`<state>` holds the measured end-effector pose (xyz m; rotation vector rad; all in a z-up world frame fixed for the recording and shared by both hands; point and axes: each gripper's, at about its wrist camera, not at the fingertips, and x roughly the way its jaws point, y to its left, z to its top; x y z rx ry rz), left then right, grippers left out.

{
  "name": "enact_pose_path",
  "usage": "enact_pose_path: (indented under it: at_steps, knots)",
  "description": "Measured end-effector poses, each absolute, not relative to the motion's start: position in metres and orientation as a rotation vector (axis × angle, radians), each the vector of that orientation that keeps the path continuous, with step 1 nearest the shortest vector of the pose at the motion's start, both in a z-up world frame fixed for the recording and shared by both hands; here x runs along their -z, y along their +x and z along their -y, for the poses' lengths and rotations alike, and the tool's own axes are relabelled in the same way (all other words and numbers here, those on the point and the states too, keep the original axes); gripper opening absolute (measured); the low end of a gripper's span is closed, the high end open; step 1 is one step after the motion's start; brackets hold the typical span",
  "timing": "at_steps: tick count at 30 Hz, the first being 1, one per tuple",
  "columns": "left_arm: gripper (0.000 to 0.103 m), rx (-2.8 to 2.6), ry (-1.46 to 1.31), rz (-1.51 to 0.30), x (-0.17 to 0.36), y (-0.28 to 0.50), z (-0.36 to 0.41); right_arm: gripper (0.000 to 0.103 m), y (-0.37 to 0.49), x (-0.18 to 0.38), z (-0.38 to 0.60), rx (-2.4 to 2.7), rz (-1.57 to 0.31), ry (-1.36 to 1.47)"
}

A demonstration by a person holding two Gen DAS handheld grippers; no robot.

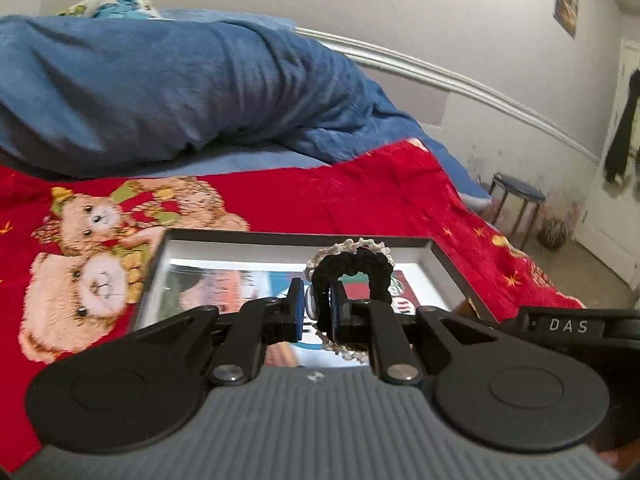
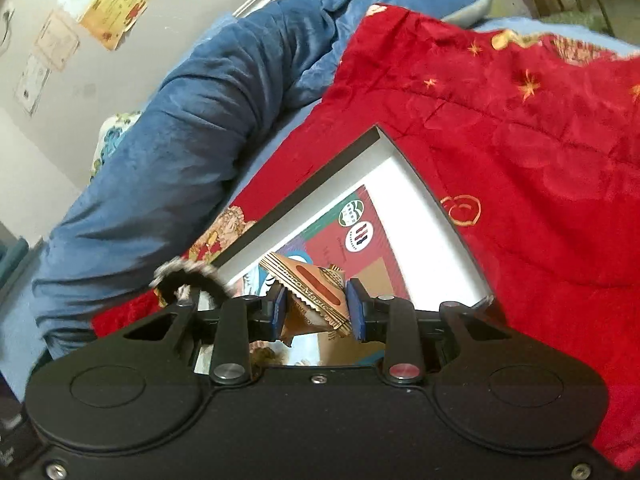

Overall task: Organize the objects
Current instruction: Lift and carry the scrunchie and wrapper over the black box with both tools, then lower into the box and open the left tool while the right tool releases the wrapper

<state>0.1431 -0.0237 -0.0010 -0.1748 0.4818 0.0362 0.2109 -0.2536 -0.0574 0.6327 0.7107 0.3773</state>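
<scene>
My left gripper (image 1: 316,309) is shut on a black scrunchie (image 1: 356,264) with cream lace trim. The scrunchie loops up above the blue pads, and a small round bead shows between them. It hangs over an open shallow box (image 1: 280,238) with a dark rim, white walls and a colourful printed bottom. My right gripper (image 2: 318,309) is shut on a crumpled brown and gold snack wrapper (image 2: 316,286), held above the same box (image 2: 420,200). In the right wrist view the scrunchie (image 2: 188,276) shows at the left, beside the box's edge.
The box lies on a red blanket (image 1: 360,196) printed with teddy bears. A bunched blue blanket (image 1: 160,88) rises behind it. Beyond the bed stand a dark stool (image 1: 518,196) and a striped ball (image 1: 554,232) on the floor. Papers (image 2: 116,0) hang on the wall.
</scene>
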Motion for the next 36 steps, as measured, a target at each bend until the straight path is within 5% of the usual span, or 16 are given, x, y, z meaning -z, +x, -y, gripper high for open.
enact_pose_path:
  at_steps: [14,36]
  knots:
    - [0.017,-0.038,-0.1,-0.665,0.029,0.155,0.053,0.031,0.214,0.059,0.253,-0.317,-0.726,0.569]
    - [0.017,-0.052,-0.146,-0.715,0.032,0.157,0.053,0.031,0.216,0.059,0.251,-0.341,-0.74,0.581]
